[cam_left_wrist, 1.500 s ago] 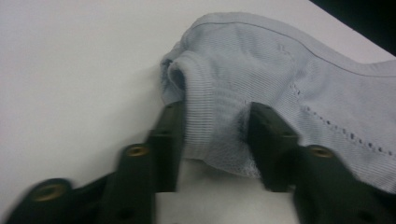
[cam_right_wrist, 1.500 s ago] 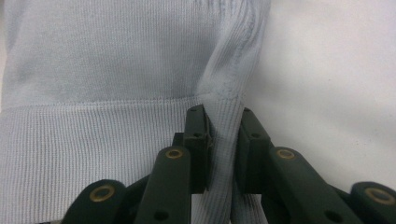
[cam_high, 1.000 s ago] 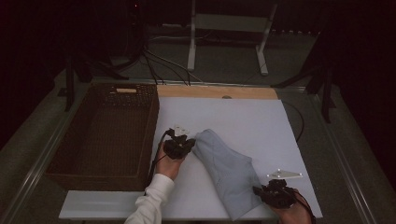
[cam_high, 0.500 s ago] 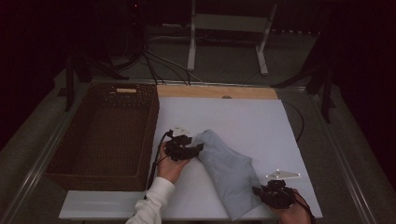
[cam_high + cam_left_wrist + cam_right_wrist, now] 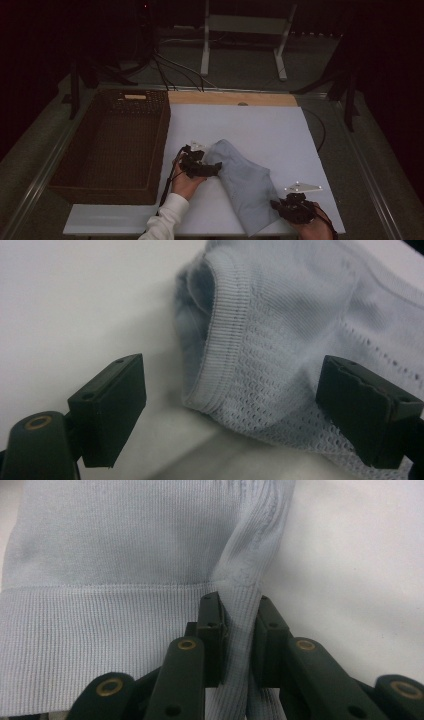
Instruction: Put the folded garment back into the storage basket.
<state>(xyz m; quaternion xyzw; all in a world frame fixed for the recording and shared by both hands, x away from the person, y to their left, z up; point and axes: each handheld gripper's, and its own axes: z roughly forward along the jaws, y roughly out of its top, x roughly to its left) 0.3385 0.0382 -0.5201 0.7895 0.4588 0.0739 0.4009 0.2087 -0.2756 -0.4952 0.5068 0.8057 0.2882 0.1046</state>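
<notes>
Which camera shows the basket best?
The high view: the brown woven basket sits whole left of the white board. The two gripper views look at the blue garment instead.

The garment (image 5: pixel 280 340) is pale blue knitted cloth, ribbed at the hem and open mesh beside it. The board (image 5: pixel 260 125) looks smooth, matt white. The basket (image 5: pixel 112 145) is dark woven wicker. The pads (image 5: pixel 115 405) are matt black plastic.

left gripper (image 5: pixel 230 405) opened, garment (image 5: pixel 300 340) released
</notes>
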